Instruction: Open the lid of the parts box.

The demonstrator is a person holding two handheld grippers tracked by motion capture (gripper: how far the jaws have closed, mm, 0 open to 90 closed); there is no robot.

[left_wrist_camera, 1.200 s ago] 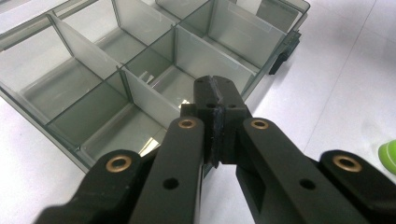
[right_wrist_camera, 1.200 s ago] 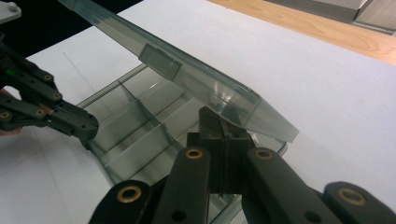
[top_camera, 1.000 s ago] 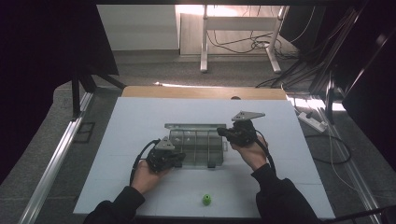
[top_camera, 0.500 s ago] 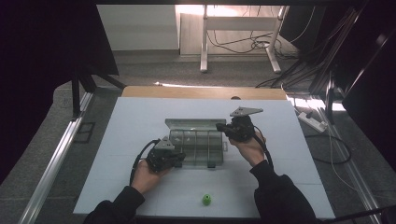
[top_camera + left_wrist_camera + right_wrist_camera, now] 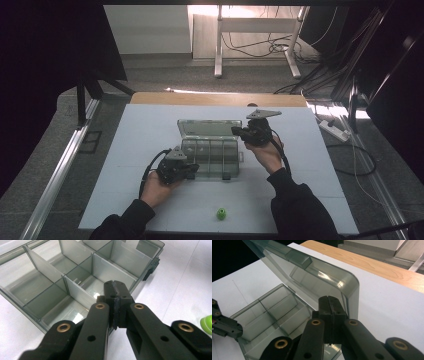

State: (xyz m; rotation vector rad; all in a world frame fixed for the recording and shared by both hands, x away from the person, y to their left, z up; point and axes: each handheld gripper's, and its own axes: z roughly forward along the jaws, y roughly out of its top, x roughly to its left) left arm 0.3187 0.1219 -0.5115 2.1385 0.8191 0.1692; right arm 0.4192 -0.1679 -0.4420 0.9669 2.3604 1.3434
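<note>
A clear smoky plastic compartment box [image 5: 210,156] lies in the middle of the white table, its hinged lid [image 5: 209,128] tilted up at the far side. My left gripper [image 5: 193,170] is shut, its tips resting at the box's near left wall [image 5: 75,293], nothing between the jaws [image 5: 116,287]. My right gripper [image 5: 236,131] is shut too, its tips [image 5: 329,302] against the right corner of the raised lid [image 5: 312,272]. The compartments [image 5: 274,307] look empty. A small green object [image 5: 221,214] lies near the table's front edge, also at the right edge of the left gripper view [image 5: 207,323].
The white table top [image 5: 140,130] has a wooden strip [image 5: 215,98] along its far edge. A metal rail [image 5: 60,170] runs down the left side. Cables and a power strip [image 5: 336,131] lie on the floor at the right.
The lid has swung further up and back. My right gripper has shifted slightly away with it. The left gripper has stayed put.
</note>
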